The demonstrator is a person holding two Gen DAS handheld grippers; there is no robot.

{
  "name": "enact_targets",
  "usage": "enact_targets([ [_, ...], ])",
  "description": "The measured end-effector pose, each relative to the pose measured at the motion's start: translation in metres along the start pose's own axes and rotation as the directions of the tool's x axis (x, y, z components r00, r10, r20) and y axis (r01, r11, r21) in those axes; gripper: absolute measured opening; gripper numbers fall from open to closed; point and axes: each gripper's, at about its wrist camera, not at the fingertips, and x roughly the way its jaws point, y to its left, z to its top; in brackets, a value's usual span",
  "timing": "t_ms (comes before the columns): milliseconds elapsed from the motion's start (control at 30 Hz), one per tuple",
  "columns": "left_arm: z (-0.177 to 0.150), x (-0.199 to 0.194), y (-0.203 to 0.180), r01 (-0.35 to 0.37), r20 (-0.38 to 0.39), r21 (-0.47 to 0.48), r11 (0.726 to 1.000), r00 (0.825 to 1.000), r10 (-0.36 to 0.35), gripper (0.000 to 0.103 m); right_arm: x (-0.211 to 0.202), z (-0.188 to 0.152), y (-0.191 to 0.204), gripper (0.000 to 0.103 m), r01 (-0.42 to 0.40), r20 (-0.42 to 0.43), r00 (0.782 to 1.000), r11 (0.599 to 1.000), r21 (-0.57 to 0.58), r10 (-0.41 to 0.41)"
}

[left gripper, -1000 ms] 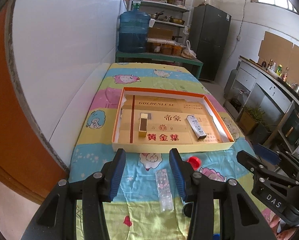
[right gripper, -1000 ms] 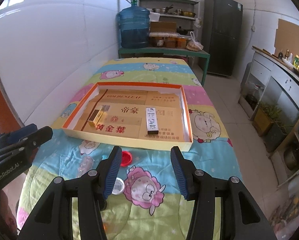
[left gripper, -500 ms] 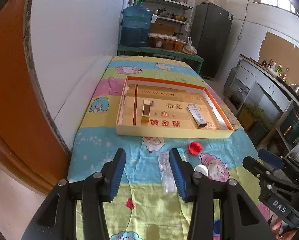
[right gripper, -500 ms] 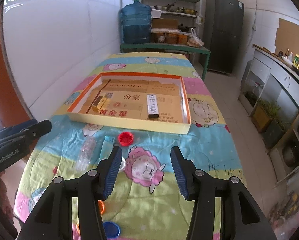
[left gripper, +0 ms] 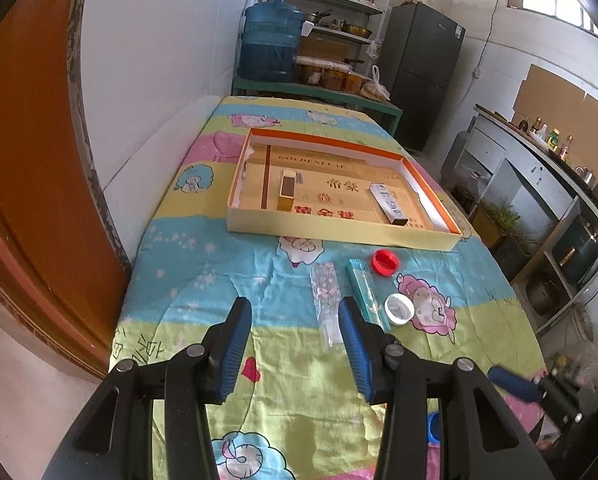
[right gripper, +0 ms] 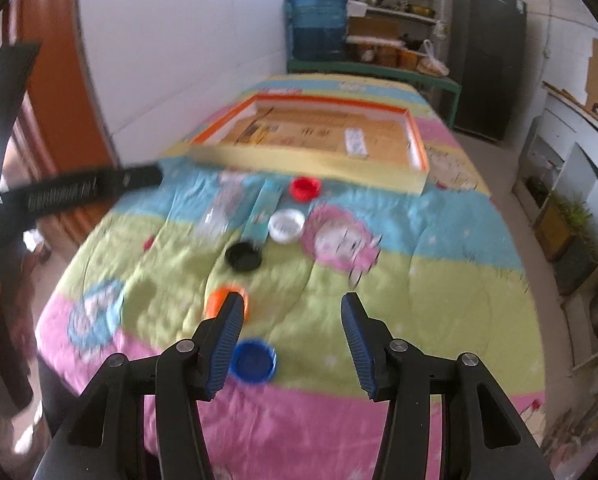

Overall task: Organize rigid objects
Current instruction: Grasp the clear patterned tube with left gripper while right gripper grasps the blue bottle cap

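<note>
- Both the left tongs (left gripper: 295,344) and the right tongs (right gripper: 291,336) are hanging released, gripping nothing.
- Loose lids and slim boxes are lying on the desk (left gripper: 219,264) just before the tray (left gripper: 339,232), probably awaiting sorting inside.

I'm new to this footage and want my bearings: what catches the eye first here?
A wide, shallow orange-rimmed box lies mid-table on a bright cartoon-print cloth, with a gold pack and a white pack inside. Nearer the camera, loose caps dot the cloth: red cap, white cap, black cap, orange cap and blue cap. A big blue water jug stands behind the table.
</note>
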Motion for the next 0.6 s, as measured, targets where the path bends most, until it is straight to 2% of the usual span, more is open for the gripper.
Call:
enact_targets([
  [200,-0.005,0.003,-0.001,0.012,-0.01,0.001,1.0,1.0,-0.012,0.046,0.005,-0.016,0.007,0.052,-0.034,-0.008,0.999,0.999,-0.017,0.034],
  [533,-0.006,0.01,-0.002,0.018,-0.023,-0.001,1.0,1.0,-0.018,0.046,0.017,-0.02,0.015,0.052,-0.029,-0.03,0.999,0.998,-0.047,0.027],
  [600,-0.006,0.013,-0.003,0.018,-0.028,0.0,1.0,0.999,-0.018,0.046,0.021,-0.022,0.015,0.034,-0.025,-0.045,0.999,0.999,-0.048,0.023],
])
